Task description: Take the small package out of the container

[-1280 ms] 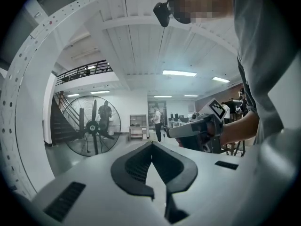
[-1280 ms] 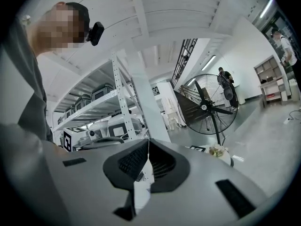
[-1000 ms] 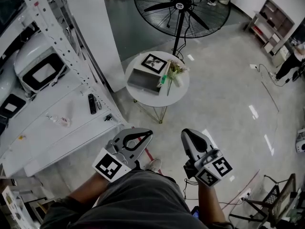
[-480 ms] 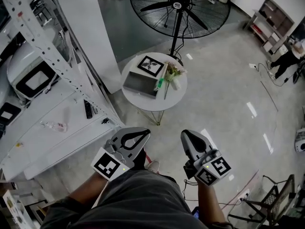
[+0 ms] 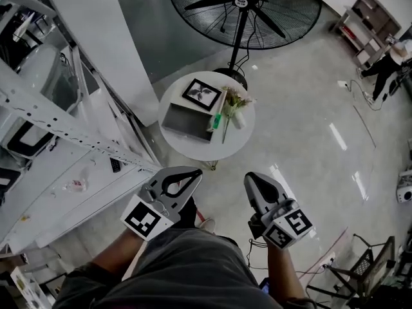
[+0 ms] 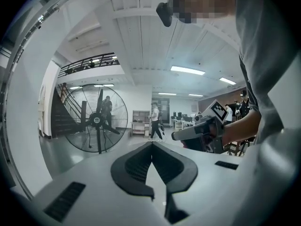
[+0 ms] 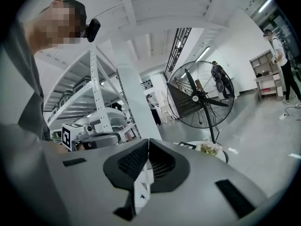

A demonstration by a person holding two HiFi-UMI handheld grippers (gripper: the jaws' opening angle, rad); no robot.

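Note:
A grey open box [image 5: 187, 122] lies on a small round white table [image 5: 241, 134] ahead of me, beside a framed picture [image 5: 201, 94] and a bunch of flowers [image 5: 234, 100]. No small package shows inside the box from here. My left gripper [image 5: 196, 172] and right gripper [image 5: 250, 178] are held low near my body, well short of the table. Both are shut with nothing between the jaws. In the left gripper view the jaws of the left gripper [image 6: 151, 144] meet at a point. The right gripper [image 7: 147, 141] looks the same in its own view, with the table's edge [image 7: 221, 153] beyond.
A white metal shelf rack [image 5: 77, 134] stands at my left, carrying white appliances, a black remote [image 5: 114, 165] and a small clear packet [image 5: 75, 185]. A big black floor fan [image 5: 243, 8] stands behind the table. Shiny grey floor lies to the right, with shelving [image 5: 364, 18] far off.
The view has swung, so the rack's perforated beams now cross the left side and the table sits slightly lower. Both grippers have stayed shut and in about the same place.

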